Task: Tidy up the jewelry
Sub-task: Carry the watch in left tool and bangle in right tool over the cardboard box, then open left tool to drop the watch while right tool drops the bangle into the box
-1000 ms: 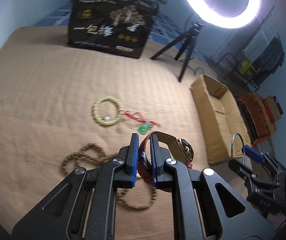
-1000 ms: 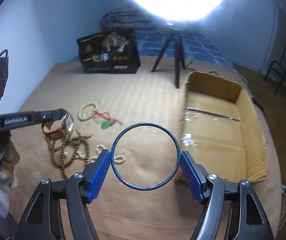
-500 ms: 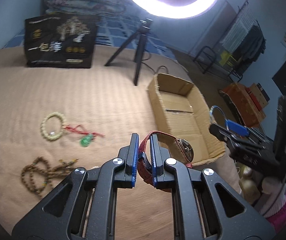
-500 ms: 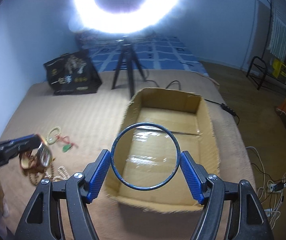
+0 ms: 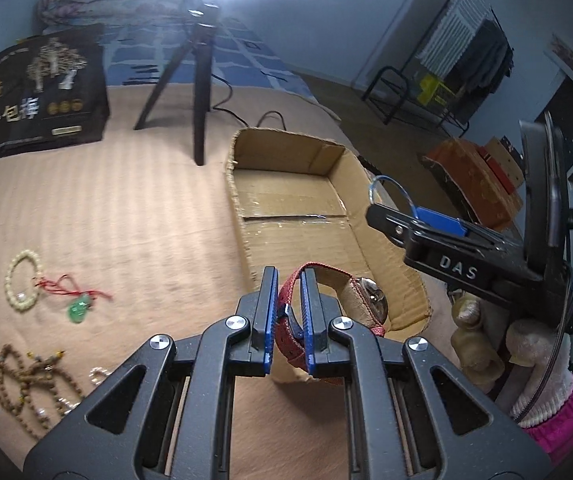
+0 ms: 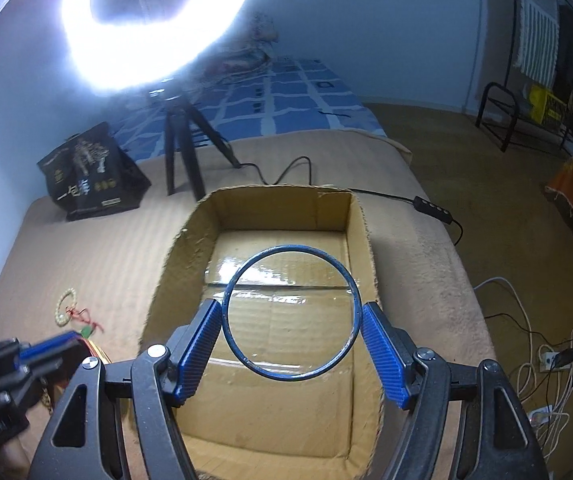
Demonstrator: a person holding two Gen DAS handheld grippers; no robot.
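A bed (image 5: 86,208) covered by a tan ribbed blanket (image 6: 86,256) carries everything. An open cardboard box (image 6: 362,224) sits on it near the right edge, with a black tripod (image 5: 200,80) standing just behind the box and a black printed bag (image 5: 42,88) further left at the back. To the left of the box lie a pale bead bracelet (image 5: 22,276), a green pendant on red cord (image 5: 78,308) just beside it, and a heap of brown beads (image 5: 26,380) nearer the front. A black cable (image 6: 286,168) trails from the tripod.
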